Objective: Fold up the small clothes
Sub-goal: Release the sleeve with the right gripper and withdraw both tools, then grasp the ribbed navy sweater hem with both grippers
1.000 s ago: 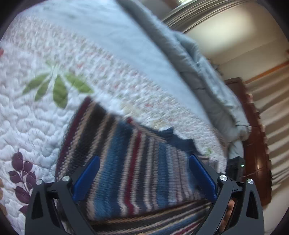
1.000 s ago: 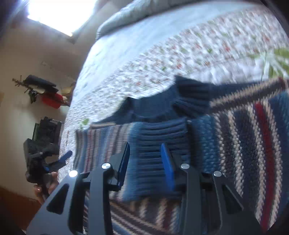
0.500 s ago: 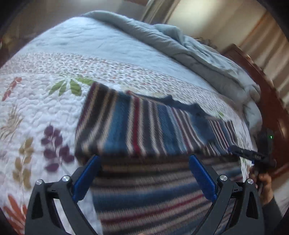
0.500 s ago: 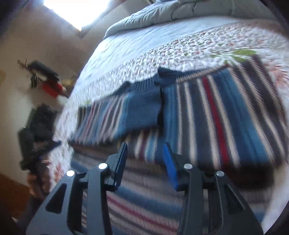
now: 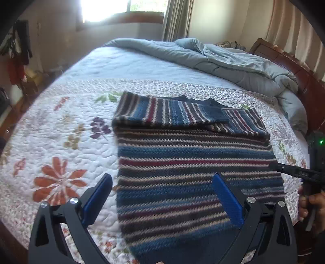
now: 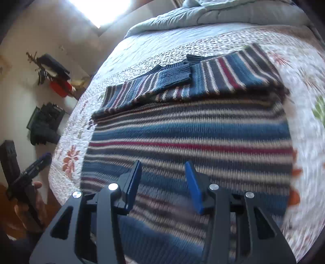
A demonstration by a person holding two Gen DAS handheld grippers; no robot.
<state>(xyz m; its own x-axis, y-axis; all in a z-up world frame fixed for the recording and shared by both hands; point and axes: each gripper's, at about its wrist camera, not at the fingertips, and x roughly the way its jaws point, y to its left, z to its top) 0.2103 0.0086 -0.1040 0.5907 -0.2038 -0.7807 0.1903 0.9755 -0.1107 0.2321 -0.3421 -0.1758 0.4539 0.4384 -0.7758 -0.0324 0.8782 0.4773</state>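
A striped knit sweater [image 5: 193,162] in blue, maroon, black and cream lies flat on the bed, its two sleeves [image 5: 172,115] folded across the chest near the collar. It also shows in the right wrist view [image 6: 191,132]. My left gripper [image 5: 161,187] is open and empty, held above the sweater's near left part. My right gripper [image 6: 163,170] is open and empty above the sweater's lower body. The right gripper also shows at the right edge of the left wrist view [image 5: 298,172]. The left gripper shows at the left edge of the right wrist view [image 6: 38,164].
The sweater lies on a white floral quilt [image 5: 61,142]. A bunched grey-blue duvet [image 5: 223,61] lies at the far side by a dark wooden headboard [image 5: 294,67]. A window [image 5: 113,8] is behind. Clothes and bags hang on the wall [image 6: 54,75].
Both grippers have pulled back and up from the folded sleeves toward the sweater's hem. The right gripper no longer has the blue cuff between its fingers. Both sleeves now lie folded.
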